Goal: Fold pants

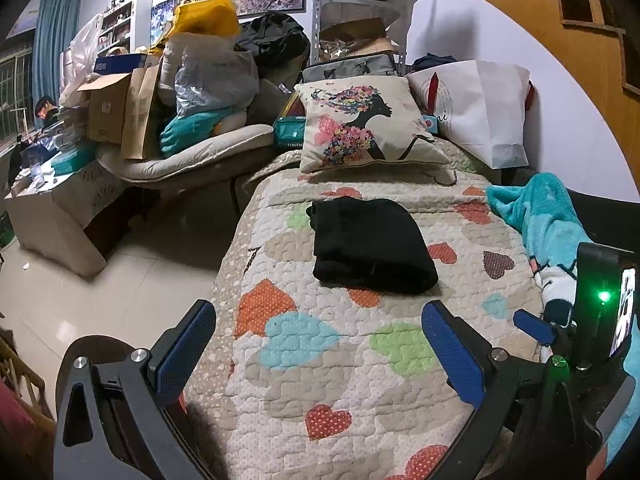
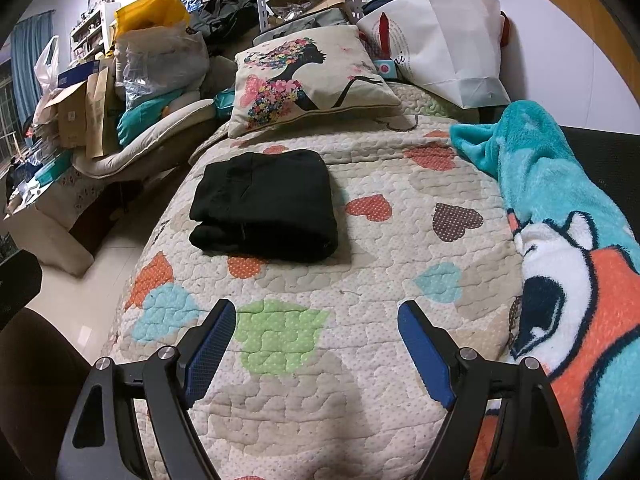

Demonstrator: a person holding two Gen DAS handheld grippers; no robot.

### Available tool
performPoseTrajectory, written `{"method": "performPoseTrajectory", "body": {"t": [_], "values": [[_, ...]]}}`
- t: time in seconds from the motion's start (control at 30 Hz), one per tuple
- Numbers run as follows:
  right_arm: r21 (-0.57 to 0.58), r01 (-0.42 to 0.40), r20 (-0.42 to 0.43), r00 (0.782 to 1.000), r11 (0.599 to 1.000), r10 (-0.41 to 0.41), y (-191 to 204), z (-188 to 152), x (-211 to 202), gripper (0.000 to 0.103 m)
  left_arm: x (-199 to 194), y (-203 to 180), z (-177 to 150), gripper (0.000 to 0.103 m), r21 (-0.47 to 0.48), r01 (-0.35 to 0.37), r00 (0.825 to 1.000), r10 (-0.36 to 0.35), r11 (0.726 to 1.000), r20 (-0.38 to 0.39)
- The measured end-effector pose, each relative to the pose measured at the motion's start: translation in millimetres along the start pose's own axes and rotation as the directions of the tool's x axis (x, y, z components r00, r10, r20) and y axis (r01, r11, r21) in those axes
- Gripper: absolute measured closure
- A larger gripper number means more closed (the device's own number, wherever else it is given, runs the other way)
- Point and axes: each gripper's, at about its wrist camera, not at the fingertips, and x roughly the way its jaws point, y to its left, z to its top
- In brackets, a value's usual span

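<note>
Both sets of jaws stand wide apart with nothing between them, hovering over bare quilt (image 2: 400,208) at the near end of the bed. The left gripper (image 1: 316,356) is near the bed's left edge, where the quilt drops to open tiled floor (image 1: 120,272); the right gripper (image 2: 316,344) sits further right, close to a turquoise blanket (image 2: 560,208) heaped along the right edge. Clear quilt lies between the jaws and the pants (image 2: 264,204), which rest folded into a flat black rectangle mid-bed, left of centre, thick fold toward the near side, long axis running near to far. Beyond them a printed cushion (image 2: 312,80) and a white bag (image 2: 452,44) crowd the far end. The bag's lettering is too small to read.
</note>
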Motion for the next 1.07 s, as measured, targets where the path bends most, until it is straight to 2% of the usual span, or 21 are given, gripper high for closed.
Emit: {"method": "performPoseTrajectory", "body": {"t": [0.87,1.07], "values": [[-0.006,0.002,-0.003,1.000,1.000,-0.002,4.9,-3.0,0.1,0.015,9.3,4.0,-8.9,0.000,-0.009,-0.004,0.999,0.003,1.000,-0.041],[-0.010,-0.014,-0.024,1.000,1.000,0.014,3.8,-4.9,7.3,0.015,19.2,10.0,-12.5,0.000,-0.023,0.006,0.996,-0.008,1.000,-0.091]]}}
